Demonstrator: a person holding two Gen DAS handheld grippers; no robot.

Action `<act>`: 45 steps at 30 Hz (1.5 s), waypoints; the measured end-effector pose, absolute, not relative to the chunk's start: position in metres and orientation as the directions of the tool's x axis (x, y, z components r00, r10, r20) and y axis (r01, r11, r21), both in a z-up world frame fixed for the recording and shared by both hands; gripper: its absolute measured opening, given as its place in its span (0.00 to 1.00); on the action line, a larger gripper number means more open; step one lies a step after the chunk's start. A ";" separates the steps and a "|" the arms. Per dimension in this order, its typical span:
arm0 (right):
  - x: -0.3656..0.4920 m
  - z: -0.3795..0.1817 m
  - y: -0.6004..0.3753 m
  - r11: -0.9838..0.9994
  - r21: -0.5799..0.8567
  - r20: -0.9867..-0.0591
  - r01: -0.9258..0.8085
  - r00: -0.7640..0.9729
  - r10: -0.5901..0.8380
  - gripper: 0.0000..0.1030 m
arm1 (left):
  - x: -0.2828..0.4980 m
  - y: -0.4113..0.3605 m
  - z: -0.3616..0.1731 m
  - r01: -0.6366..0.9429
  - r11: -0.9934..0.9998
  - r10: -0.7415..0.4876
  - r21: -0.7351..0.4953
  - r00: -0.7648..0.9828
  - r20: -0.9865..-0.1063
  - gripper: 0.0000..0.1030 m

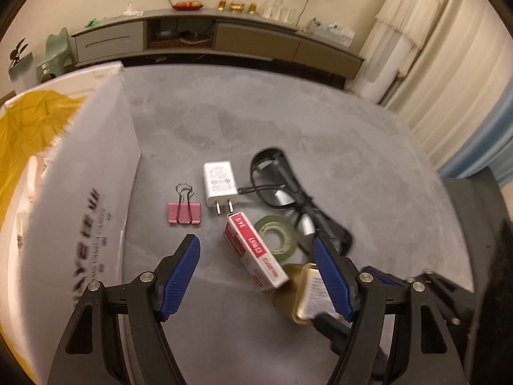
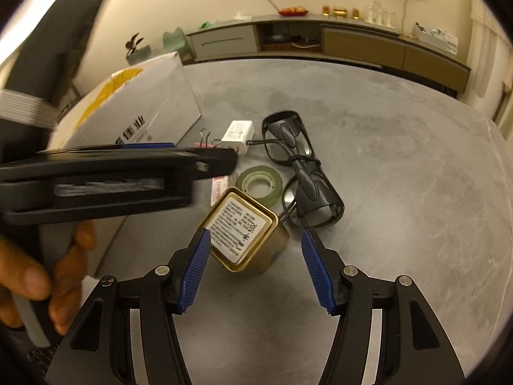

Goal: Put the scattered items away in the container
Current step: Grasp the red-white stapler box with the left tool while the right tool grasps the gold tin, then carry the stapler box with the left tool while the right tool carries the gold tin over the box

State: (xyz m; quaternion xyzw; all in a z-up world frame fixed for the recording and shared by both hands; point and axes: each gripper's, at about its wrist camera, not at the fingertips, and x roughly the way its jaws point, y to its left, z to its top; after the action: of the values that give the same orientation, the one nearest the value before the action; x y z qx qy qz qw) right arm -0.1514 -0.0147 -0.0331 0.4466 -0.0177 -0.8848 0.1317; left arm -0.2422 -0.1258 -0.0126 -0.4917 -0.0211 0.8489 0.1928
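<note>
A gold tin point(image 2: 247, 235) with a white label on its top face stands on the grey table point(image 2: 400, 192), just ahead of the right hand-held gripper point(image 2: 256, 268), whose blue fingers point(image 2: 195, 269) are spread apart on either side of it, not touching it. Just beyond the tin lie a red and white box point(image 1: 255, 253), a roll of green tape point(image 2: 259, 184) and black glasses point(image 2: 298, 163). The left hand-held gripper point(image 1: 256, 277) is also spread wide, hovering over the box. Ahead of it lie a white charger plug point(image 1: 219, 186) and a pink binder clip point(image 1: 184, 213). To its left stands the white cardboard box point(image 1: 96, 173), with a yellow bag point(image 1: 29, 131) inside. A hand point(image 2: 41, 276) holds the left hand-held gripper's handle.
</note>
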 end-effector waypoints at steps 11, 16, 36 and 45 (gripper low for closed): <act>-0.155 -0.033 -0.042 -0.927 0.026 -0.774 0.375 -0.580 -0.256 0.64 | -0.264 -0.126 -0.051 -0.250 -0.919 0.384 -0.305 -0.397 -0.834 0.71; -0.167 -0.047 -0.041 -0.932 0.019 -0.803 0.361 -0.550 -0.230 0.63 | -0.265 -0.133 -0.057 -0.260 -0.917 0.387 -0.303 -0.396 -0.833 0.55; -0.156 -0.041 -0.022 -0.944 0.180 -0.819 0.276 -0.490 -0.300 0.53 | -0.247 -0.131 -0.031 -0.416 -0.884 0.404 -0.215 -0.444 -0.800 0.15; -0.146 -0.032 -0.021 -0.945 0.198 -0.798 0.260 -0.518 -0.309 0.53 | -0.229 -0.136 -0.010 -0.453 -0.863 0.442 -0.224 -0.461 -0.769 0.15</act>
State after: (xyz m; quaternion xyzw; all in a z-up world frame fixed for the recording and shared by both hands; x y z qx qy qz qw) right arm -0.1464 -0.0206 -0.0319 0.4630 -0.0268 -0.8708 0.1634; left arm -0.2291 -0.1356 -0.0096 -0.4483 0.0061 0.8547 0.2618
